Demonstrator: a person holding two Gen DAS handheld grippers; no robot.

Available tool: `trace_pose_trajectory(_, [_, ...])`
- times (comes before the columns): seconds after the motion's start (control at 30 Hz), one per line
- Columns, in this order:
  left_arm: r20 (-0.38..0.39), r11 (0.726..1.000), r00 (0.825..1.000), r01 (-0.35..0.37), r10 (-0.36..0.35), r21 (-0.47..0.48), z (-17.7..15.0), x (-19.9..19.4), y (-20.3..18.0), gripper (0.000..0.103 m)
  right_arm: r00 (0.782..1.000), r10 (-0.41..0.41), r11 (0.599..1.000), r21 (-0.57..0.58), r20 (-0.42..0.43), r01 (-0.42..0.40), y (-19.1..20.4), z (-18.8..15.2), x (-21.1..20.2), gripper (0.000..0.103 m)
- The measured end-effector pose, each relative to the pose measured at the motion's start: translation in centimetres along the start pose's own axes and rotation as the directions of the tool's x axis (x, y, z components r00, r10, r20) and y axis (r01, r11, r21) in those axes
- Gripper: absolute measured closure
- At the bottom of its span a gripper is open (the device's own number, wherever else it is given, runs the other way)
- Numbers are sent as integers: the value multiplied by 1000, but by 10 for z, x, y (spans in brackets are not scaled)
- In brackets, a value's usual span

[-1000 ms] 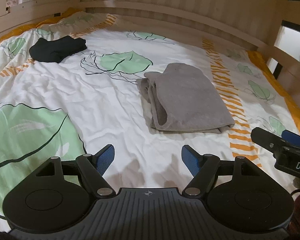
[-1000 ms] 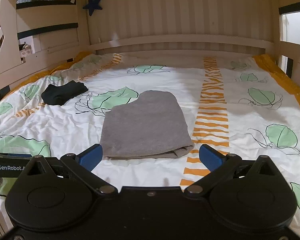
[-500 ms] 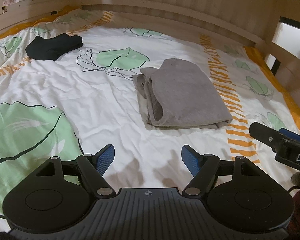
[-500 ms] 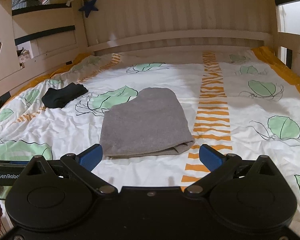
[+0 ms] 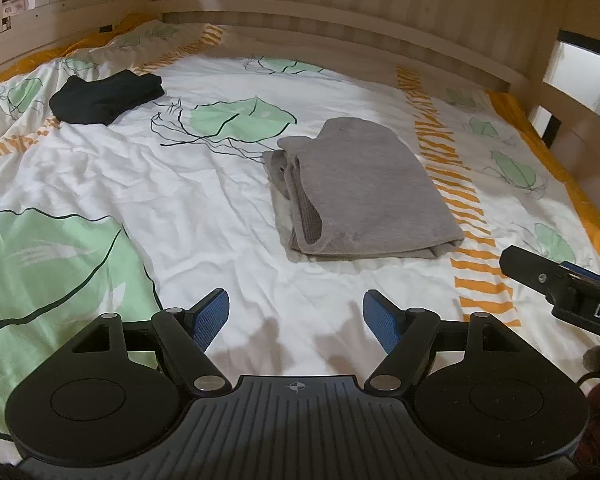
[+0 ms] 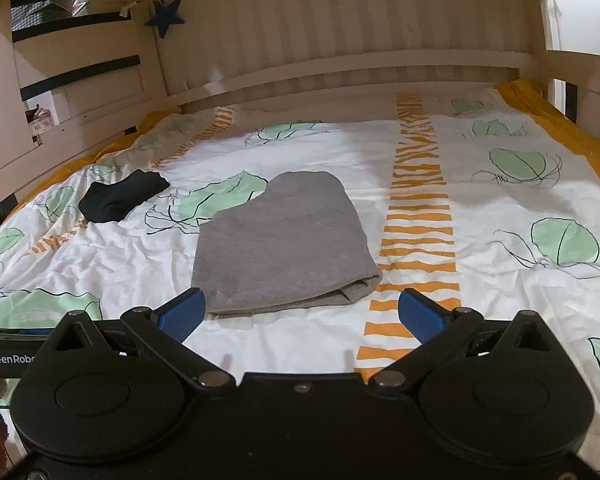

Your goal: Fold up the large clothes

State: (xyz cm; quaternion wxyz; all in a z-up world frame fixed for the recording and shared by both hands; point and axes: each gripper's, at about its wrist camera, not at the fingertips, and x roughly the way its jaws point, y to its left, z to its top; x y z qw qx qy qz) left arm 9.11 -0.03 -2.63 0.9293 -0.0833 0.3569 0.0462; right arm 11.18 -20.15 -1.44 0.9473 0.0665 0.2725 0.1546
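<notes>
A grey garment (image 5: pixel 364 196) (image 6: pixel 284 244) lies folded into a flat stack in the middle of the bed, its layered edges facing left in the left wrist view. My left gripper (image 5: pixel 296 320) hovers open over bare quilt in front of it, nothing between its blue pads. My right gripper (image 6: pixel 300 316) is open too, held just short of the garment's near edge without touching it. Part of the right gripper's body (image 5: pixel 560 284) shows at the right edge of the left wrist view.
A folded black garment (image 5: pixel 108 96) (image 6: pixel 122 196) lies at the far left of the white quilt (image 5: pixel 220 220) with green leaves and orange stripes. Wooden bed rails (image 6: pixel 340 72) close the far side and the right; a blue star (image 6: pixel 164 16) hangs above.
Both views have shifted slightly; the grey garment sits a little differently in frame. Neither gripper has opened, shut or touched anything.
</notes>
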Motion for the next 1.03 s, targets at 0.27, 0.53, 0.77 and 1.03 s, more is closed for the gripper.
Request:
trace_pose_trajectory(0.27, [8,1000,1000,-22,22,5,0,2,-1,30,1000,4,1000,17,-17,-4,-1,-1,4,1])
trace_pose_trajectory(0.53, [-3,1000,1000,-9,9,11,1,5,1,30,1000,7,1000,25,-31,-6,-1,-2,6,1])
trace_pose_trajectory(0.77, [-14,1000,1000,-2,2,17,0,7,0,30,999,9,1000,25,-36,-9,1,-4,8,1])
trace_pose_trajectory(1.03, [-18,1000,1000,0,0,20,-1,7,-1,30,999,13,1000,23,-39,-12,3,-5,8,1])
